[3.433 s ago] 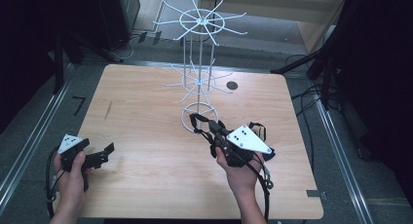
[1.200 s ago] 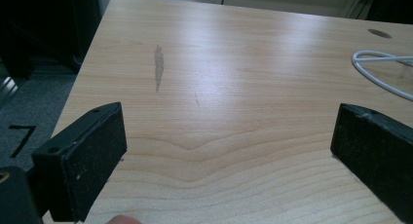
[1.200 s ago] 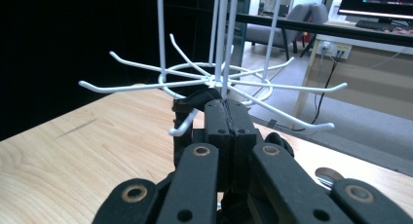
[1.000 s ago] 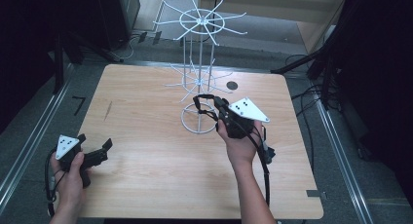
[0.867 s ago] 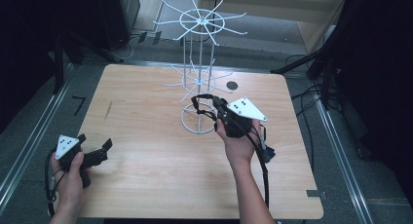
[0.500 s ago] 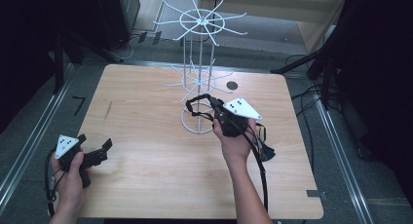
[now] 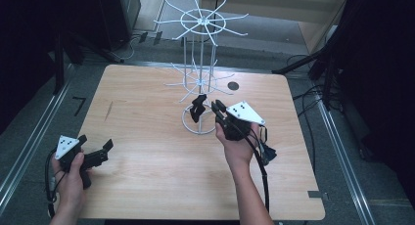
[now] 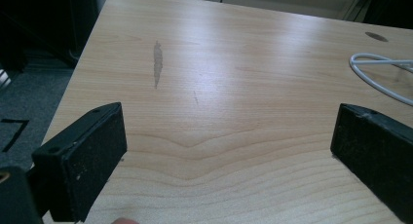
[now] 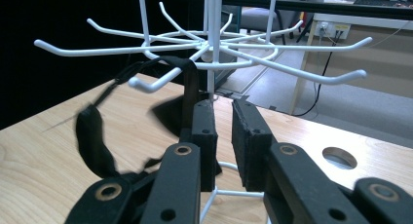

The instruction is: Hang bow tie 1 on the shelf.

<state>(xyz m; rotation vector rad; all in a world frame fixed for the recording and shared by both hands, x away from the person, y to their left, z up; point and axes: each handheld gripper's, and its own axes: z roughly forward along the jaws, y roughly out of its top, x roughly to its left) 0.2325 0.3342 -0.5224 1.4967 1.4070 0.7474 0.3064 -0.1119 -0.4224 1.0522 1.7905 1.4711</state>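
A white wire rack with two tiers of hooks stands at the middle back of the wooden table. A black strap hangs from a lower hook, with its loop swinging, and appears as the strap just left of my jaws in the right gripper view. My right gripper is right beside it. Its jaws have just been opening and now stand a little apart with nothing between them, as the right gripper shows close up. My left gripper rests open near the front left; the left gripper frames bare wood.
The rack's round base ring lies on the table ahead of my left gripper. A round cable hole sits behind the rack. Cables and dark stands surround the table on the floor.
My right gripper carried the strap up and left to the rack's lower hooks. Its jaws have parted, and the strap now hangs from a hook by itself. The left hand stayed put.
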